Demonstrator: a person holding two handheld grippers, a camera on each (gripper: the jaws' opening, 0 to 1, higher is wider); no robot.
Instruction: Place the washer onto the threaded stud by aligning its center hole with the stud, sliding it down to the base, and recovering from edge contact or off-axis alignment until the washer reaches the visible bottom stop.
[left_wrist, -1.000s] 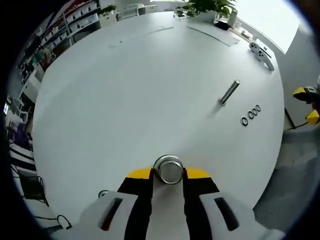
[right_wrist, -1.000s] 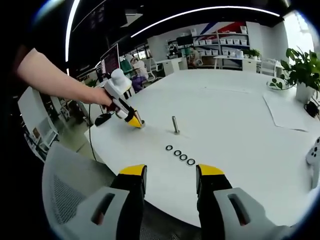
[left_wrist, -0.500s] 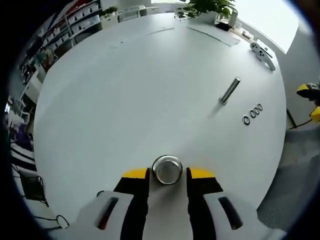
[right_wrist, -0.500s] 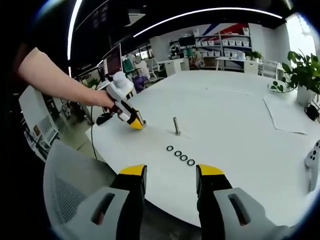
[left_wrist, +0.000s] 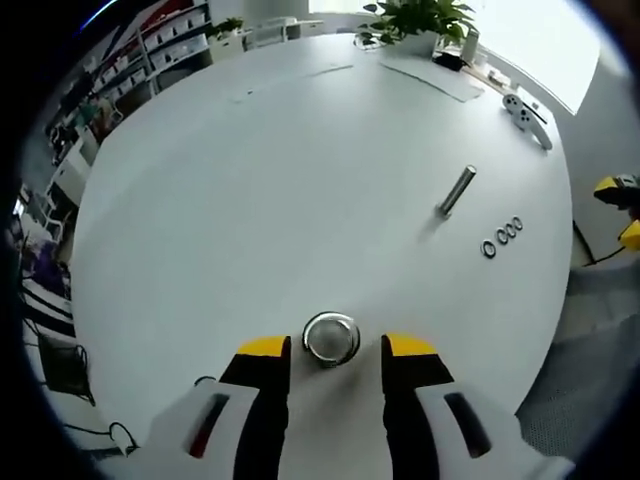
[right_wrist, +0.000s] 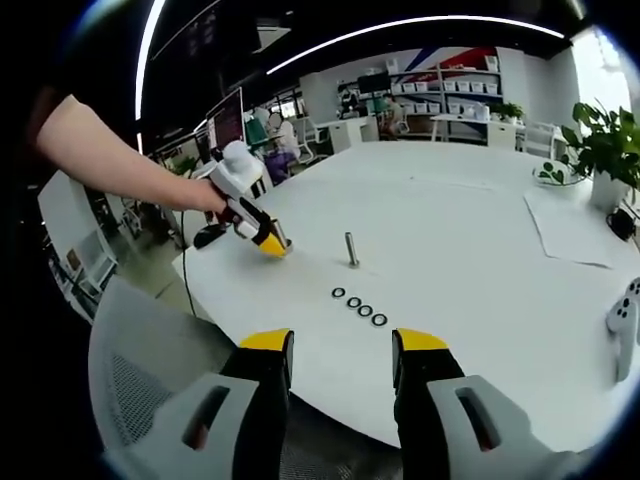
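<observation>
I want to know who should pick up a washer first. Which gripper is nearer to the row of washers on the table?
Right. The right gripper hovers just off the table edge, directly before the row of washers. The left gripper sits farther off, beyond the threaded stud, at a metal cylinder.

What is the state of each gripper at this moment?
Left gripper: open, jaws either side of a metal cylinder, not clamping it.
Right gripper: open, holding nothing.

A round white table (right_wrist: 480, 230) fronts storage shelves (right_wrist: 455, 95) and ceiling striplights (right_wrist: 400, 22).
</observation>
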